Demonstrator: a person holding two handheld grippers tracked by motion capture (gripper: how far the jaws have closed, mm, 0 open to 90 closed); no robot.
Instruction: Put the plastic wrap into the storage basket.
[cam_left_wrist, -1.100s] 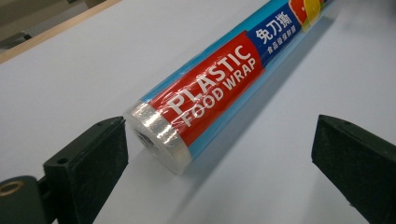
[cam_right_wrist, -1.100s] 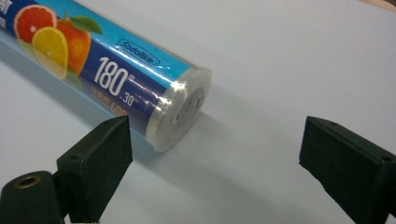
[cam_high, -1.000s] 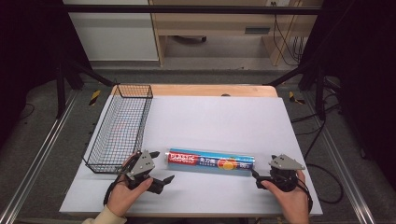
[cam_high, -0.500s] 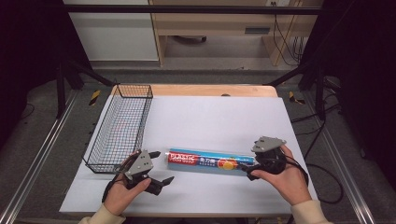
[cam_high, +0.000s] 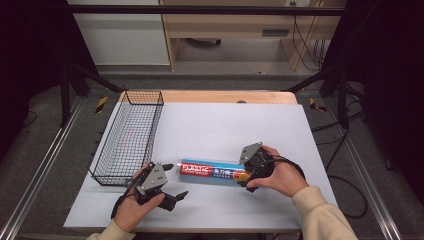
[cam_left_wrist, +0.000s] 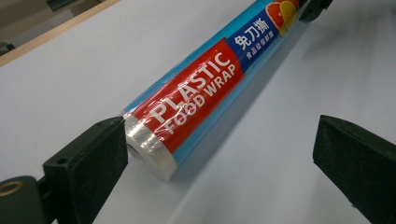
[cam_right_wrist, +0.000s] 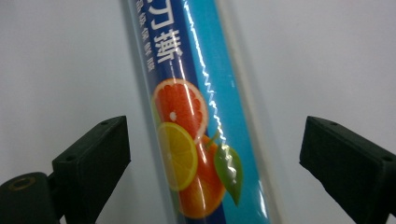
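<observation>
A plastic wrap roll (cam_high: 215, 172) lay flat on the white table (cam_high: 225, 125), lower centre of the high view, right of a black wire basket (cam_high: 127, 137). The right gripper (cam_high: 248, 176) sat over the roll's right end, jaws apart on either side of the fruit picture (cam_right_wrist: 191, 154), not touching. The left gripper (cam_high: 172, 182), lower left, had jaws wide apart, one jaw beside the roll's left end (cam_left_wrist: 144, 144).
</observation>
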